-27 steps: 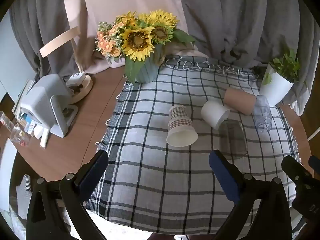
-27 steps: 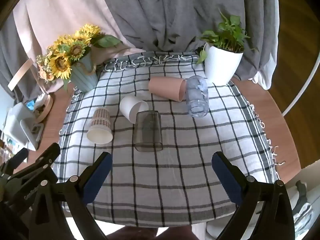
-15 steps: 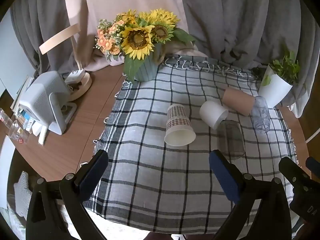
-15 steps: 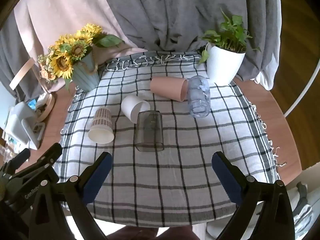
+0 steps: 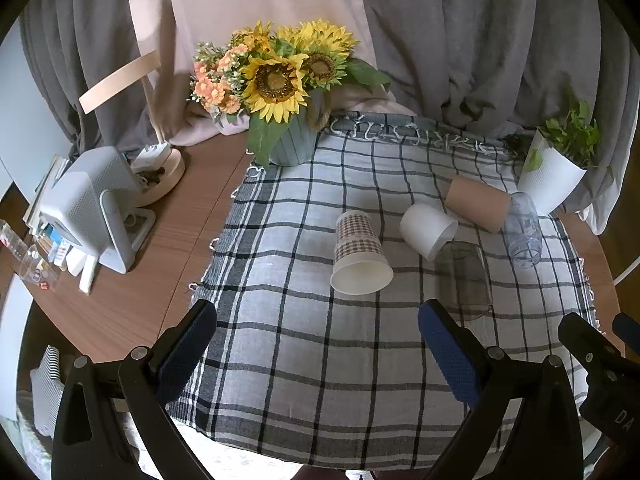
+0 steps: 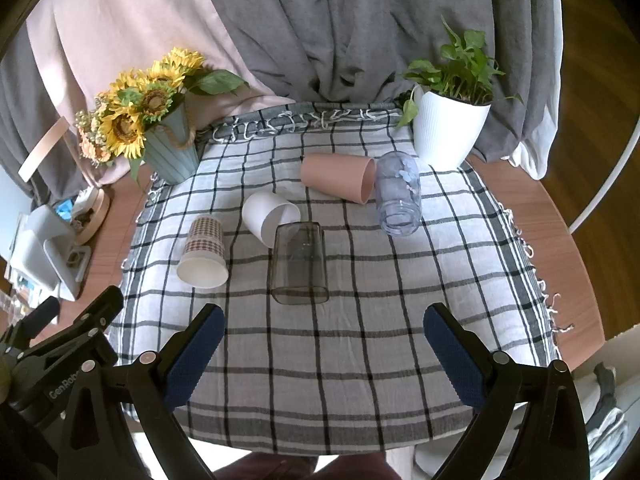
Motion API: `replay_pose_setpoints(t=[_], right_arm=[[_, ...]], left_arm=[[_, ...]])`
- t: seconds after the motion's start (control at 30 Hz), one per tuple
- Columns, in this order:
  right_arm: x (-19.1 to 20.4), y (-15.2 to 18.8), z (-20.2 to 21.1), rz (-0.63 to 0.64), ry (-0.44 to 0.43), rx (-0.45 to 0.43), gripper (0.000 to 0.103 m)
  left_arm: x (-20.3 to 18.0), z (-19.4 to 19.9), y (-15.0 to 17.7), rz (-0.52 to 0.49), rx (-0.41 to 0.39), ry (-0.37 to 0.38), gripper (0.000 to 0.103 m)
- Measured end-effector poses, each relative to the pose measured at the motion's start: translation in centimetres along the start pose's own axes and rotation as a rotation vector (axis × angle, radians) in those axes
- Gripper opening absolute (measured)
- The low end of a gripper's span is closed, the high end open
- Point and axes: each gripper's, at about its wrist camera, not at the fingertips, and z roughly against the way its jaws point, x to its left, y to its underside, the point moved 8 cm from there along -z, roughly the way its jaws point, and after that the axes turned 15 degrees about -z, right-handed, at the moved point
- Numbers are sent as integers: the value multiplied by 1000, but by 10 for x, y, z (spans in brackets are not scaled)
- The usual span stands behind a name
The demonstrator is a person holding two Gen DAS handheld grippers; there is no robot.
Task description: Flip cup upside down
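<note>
Several cups lie on their sides on a checked cloth point(image 5: 320, 360): a plaid paper cup point(image 5: 359, 254) point(image 6: 203, 253), a white cup point(image 5: 427, 231) point(image 6: 269, 214), a smoky clear cup point(image 5: 463, 278) point(image 6: 299, 262), a tan cup point(image 5: 478, 204) point(image 6: 338, 176) and a bluish clear cup point(image 5: 522, 230) point(image 6: 399, 194). My left gripper point(image 5: 318, 354) is open and empty above the cloth's near edge, short of the paper cup. My right gripper point(image 6: 322, 354) is open and empty, short of the smoky cup.
A sunflower vase point(image 5: 290, 140) stands at the cloth's far left corner, a white plant pot point(image 6: 446, 132) at the far right. A grey device point(image 5: 94, 208) and a lamp base point(image 5: 160, 176) sit on the wooden table to the left. Curtains hang behind.
Both grippers have drifted slightly, so the view shifts a little. The cups have not moved and both grippers stay open.
</note>
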Motion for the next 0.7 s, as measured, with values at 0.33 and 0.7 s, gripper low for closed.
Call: replay_pose_setpoints(t=[0.33, 0.7], right_arm=[[-2, -2, -1, 0, -1, -1, 100], [-1, -4, -1, 0, 2, -2, 100]], left_arm=[[0, 0, 0, 3, 1, -2, 103], [1, 0, 0, 1, 2, -4, 103]])
